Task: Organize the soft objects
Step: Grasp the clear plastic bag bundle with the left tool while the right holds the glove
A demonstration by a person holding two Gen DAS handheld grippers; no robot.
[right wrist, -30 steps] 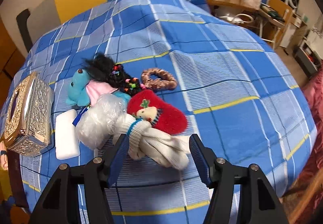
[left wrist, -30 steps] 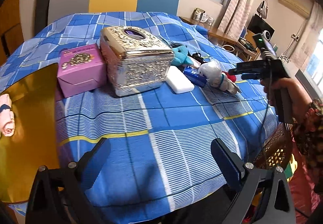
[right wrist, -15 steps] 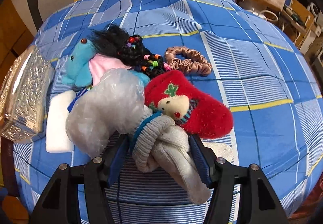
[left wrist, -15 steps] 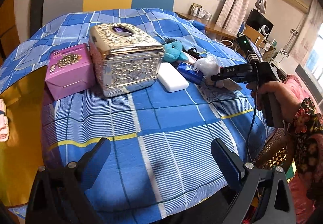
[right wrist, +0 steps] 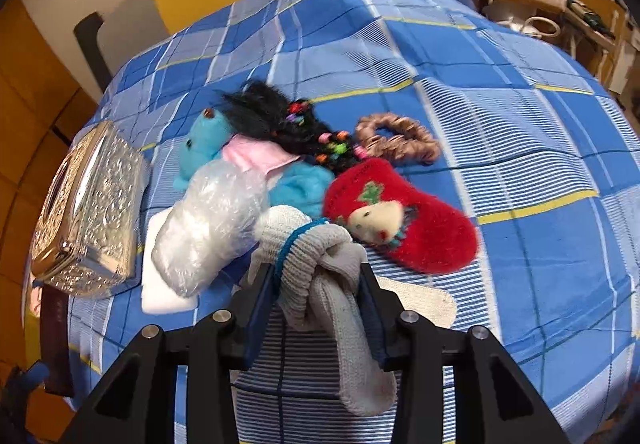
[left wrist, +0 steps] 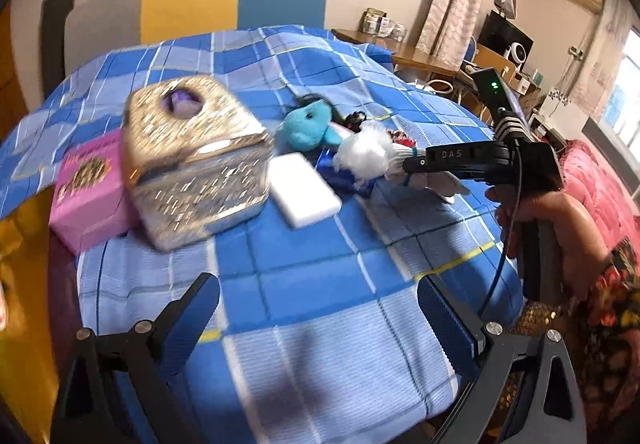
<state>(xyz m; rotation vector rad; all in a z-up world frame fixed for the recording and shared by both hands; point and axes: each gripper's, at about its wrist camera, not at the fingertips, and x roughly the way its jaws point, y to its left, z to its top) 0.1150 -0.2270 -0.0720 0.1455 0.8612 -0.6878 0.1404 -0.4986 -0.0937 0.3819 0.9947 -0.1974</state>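
On my right wrist camera, the right gripper (right wrist: 318, 298) has both pads around the bunched grey knit sock (right wrist: 320, 264) at 6 o'clock in the frame; the jaws are closing and the sock fills the gap between them, its loose end hanging below the fingers. The sock lies at the near edge of a pile of soft items on the blue checked tablecloth (right wrist: 520, 132). A red Christmas stocking (right wrist: 404, 216) lies at 3 o'clock of the sock, touching it. A clear plastic bag of white stuffing (right wrist: 212, 224) lies at 9 o'clock of the sock. A blue plush toy (right wrist: 208, 144) with black hair lies at 11 o'clock of the sock. A brown scrunchie (right wrist: 396, 140) lies at 1 o'clock of the sock, beyond the stocking. A white foam block (right wrist: 160, 284) lies under the bag's near edge. A silver embossed tissue box (right wrist: 88, 204) stands at 9 o'clock in the frame. On my left wrist camera, the left gripper (left wrist: 316, 312) is spread wide above bare cloth with nothing between its fingers. A pink box (left wrist: 88, 196) touches the tissue box on its 9 o'clock side. A hand (left wrist: 560, 228) holds the right gripper's handle at 3 o'clock in that frame.
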